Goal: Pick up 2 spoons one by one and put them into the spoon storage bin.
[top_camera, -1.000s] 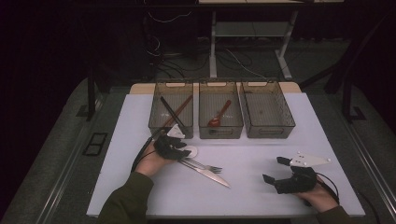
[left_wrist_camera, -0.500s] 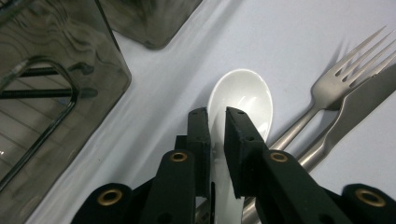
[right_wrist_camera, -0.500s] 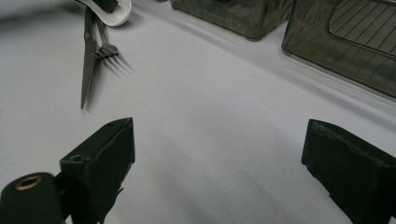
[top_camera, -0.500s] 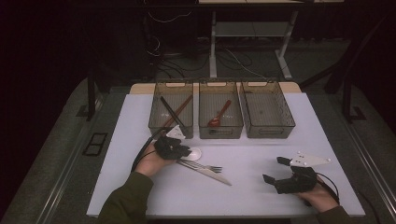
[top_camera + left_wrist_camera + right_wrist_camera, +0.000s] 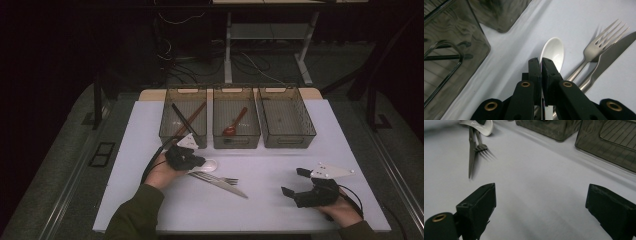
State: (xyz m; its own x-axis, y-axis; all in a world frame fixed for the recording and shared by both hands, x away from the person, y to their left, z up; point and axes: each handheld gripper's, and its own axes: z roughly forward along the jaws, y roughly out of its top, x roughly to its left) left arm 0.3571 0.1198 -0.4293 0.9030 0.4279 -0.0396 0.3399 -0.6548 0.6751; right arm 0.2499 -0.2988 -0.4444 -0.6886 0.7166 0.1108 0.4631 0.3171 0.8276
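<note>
The white spoon's (image 5: 552, 53) handle is hidden between the left gripper's (image 5: 541, 63) black fingers (image 5: 534, 72).

A white spoon (image 5: 553, 51) is seen at mid-frame beside a silver fork (image 5: 599, 45) and silver knife (image 5: 610, 61) on a pale lavender table (image 5: 280, 165). 3 smoky translucent bins (image 5: 285, 140) are seen above; a red spoon (image 5: 233, 125) is seen in the middle bin.

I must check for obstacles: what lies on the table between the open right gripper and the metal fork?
Nothing: in the right gripper view, bare white table stretches from the right gripper to the metal fork.
</note>
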